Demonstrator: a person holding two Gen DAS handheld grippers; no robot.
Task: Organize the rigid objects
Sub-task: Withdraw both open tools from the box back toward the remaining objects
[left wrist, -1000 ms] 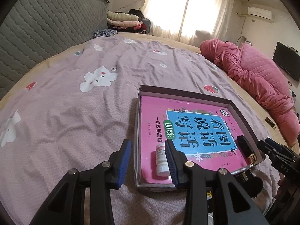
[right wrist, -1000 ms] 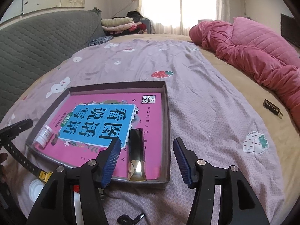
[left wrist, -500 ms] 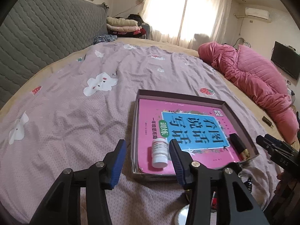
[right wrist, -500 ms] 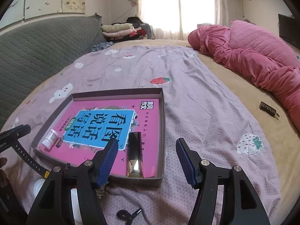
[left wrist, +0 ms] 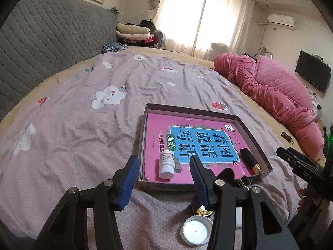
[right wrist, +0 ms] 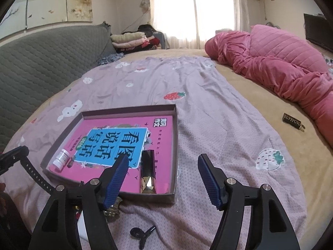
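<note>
Both grippers gape wide and empty. Loose cap point(left wrist: 195, 232) sits on the bedspread just under the left gripper point(left wrist: 162, 179), short of the tray point(left wrist: 252, 134) (bottle point(left wrist: 166, 163) already inside), so left's closer.

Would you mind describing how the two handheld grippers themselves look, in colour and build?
Both the left gripper and the right gripper have matte black plastic arms with triangular cut-outs and silver screw heads. Their fingertips carry ribbed blue pads. Seen from the left camera, the right gripper's body bears white letters, "DAS".
</note>
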